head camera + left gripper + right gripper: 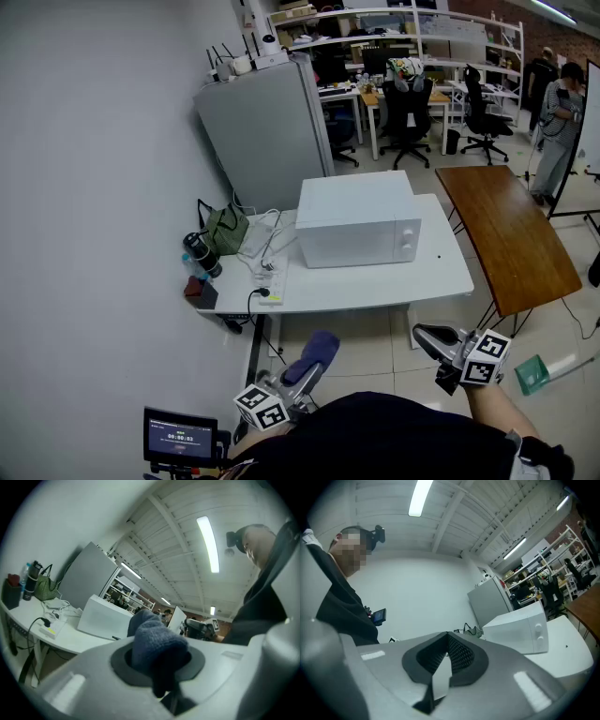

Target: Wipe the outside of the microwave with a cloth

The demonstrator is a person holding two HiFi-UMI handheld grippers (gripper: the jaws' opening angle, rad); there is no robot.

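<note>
The white microwave (356, 223) stands on a white table (375, 279), door and knobs facing me. Both grippers hang low, short of the table's near edge, well apart from the microwave. My left gripper (305, 367) is shut on a blue-grey cloth (317, 351), which bulges out of the jaws (152, 641). My right gripper (427, 337) is shut with nothing between its ribbed pads (459, 656). The microwave (104, 618) also shows beyond the cloth in the left gripper view, and the microwave (519, 630) lies to the right in the right gripper view.
A green bag (226, 230), dark bottles (200, 253), cables and a power strip (272, 281) crowd the table's left end. A grey cabinet (267, 131) stands behind. A brown table (511, 234) lies to the right. Office chairs (408, 112) and a person (558, 122) are farther back.
</note>
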